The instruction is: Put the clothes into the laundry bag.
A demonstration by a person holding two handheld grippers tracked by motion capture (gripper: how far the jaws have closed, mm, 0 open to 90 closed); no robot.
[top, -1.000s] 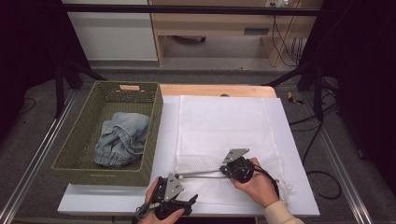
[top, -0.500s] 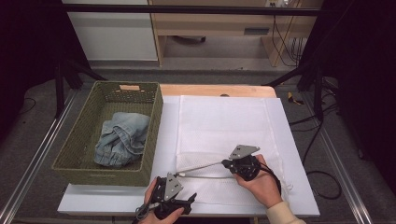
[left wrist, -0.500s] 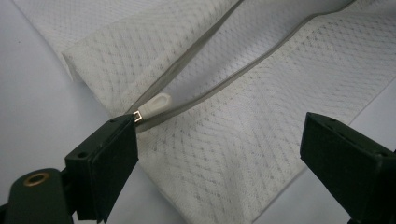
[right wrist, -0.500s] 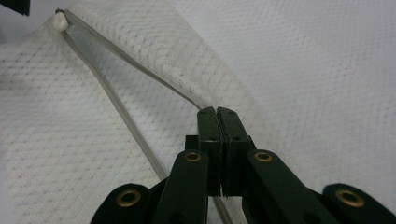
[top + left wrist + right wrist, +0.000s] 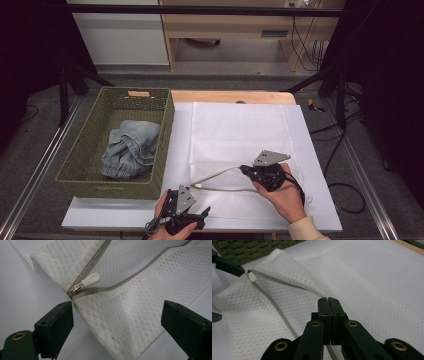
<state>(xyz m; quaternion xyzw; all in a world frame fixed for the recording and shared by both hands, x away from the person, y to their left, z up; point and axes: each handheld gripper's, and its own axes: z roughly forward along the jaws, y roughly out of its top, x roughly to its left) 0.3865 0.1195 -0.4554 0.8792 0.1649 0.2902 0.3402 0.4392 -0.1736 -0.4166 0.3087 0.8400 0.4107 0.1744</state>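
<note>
Where the white mesh laundry bag (image 5: 240, 145) lies flat on the table (image 5: 320, 200), its zip mouth gapes at the near edge. Right gripper (image 5: 328, 301) pinched tight on the upper lip of that opening, holding it raised. Zipper pull (image 5: 90, 280) sits just beyond the left gripper (image 5: 117, 315), whose jaws stand wide apart, mesh between them, pads not pressing. Green wicker basket (image 5: 165, 145) with denim garment (image 5: 131, 149) off to the left gripper's far side.

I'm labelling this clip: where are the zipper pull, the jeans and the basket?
White rubber zipper pull (image 5: 90, 280): left gripper view, on its rounded tab.
Crumpled blue denim jeans (image 5: 131, 148): high view, mid-fabric.
Green woven basket (image 5: 114, 189): high view, on its near wall.
</note>
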